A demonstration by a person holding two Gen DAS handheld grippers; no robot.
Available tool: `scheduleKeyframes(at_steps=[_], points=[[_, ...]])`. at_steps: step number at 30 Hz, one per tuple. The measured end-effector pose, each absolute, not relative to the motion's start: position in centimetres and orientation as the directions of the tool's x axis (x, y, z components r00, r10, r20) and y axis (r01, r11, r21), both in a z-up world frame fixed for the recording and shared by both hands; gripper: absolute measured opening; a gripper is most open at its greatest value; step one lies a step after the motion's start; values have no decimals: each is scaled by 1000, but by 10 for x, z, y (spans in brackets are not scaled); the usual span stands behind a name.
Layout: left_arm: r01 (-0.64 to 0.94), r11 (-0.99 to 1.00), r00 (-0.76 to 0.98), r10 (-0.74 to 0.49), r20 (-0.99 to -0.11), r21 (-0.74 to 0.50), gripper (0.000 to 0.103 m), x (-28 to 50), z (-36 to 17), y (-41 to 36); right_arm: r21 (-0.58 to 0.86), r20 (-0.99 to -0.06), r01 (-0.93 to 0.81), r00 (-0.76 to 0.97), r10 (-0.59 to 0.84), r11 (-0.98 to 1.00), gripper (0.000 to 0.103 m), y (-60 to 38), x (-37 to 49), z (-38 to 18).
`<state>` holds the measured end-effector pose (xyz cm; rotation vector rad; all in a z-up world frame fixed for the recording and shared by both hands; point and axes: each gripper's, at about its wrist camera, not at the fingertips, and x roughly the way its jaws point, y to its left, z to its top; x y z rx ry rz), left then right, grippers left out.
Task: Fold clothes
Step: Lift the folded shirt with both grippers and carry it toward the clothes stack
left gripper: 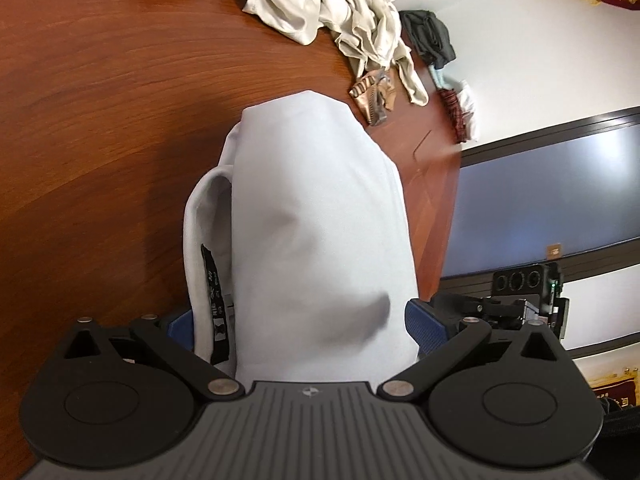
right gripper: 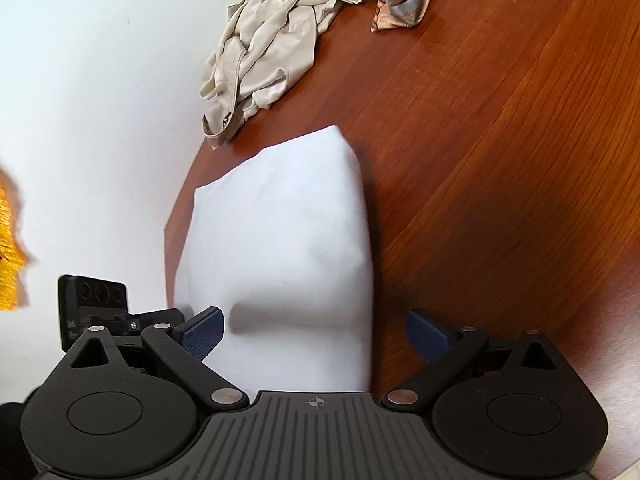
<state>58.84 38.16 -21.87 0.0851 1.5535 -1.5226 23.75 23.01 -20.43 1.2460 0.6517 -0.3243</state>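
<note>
Fabric fills the middle of the left wrist view: a pale grey garment (left gripper: 320, 240), already folded into a narrow stack, is seen running from the bottom centre up toward the top centre over the brown wooden table (left gripper: 100, 120). The left gripper (left gripper: 300, 332) is held spread, its blue pads set either side of the near end with nothing clamped. A beige crumpled heap (left gripper: 340, 12) lies at the upper centre, well apart.

In the right wrist view the same garment (right gripper: 280, 248) is found at centre, its long axis again pointing straight ahead — away from the fingers. The right gripper (right gripper: 316, 332) is likewise parted and empty; the near edge is straddled. Neither gripper can be judged nearer — both sit at the same end, so a lengthwise fold away from them is probably called for.
</note>
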Motion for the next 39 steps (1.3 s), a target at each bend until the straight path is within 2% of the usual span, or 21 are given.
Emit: scheduleKeyframes(at_steps=[4,7,9,11,16,30,39], points=[[595,220,-572,-559,-600,-773,102,584,-222,383,789,-595,533,787,162,305,93,237,249,-209],[589,199,-583,-567,-582,-783,102,574,-224,382,778,-605,538,781,154,325,93,242,255,-206],[608,179,-588,-554,-590,-774,101,564,-222,381,773,-611,548,778,144,320,89,243,256,-205],[629,174,-579,-546,-606,-758,96,555,-219,379,767,-618,555,774,137,322,85,243,255,-204],[640,183,-554,-565,-612,-747,89,541,-205,382,755,-623,562,776,101,337,79,244,249,-189],[714,28,-561,-574,-596,-699,89,450,-130,343,751,-581,578,808,-96,319,82,240,158,-119],[735,-104,-620,-502,-603,-670,89,365,-100,280,749,-562,618,784,-263,240,83,229,61,-89]])
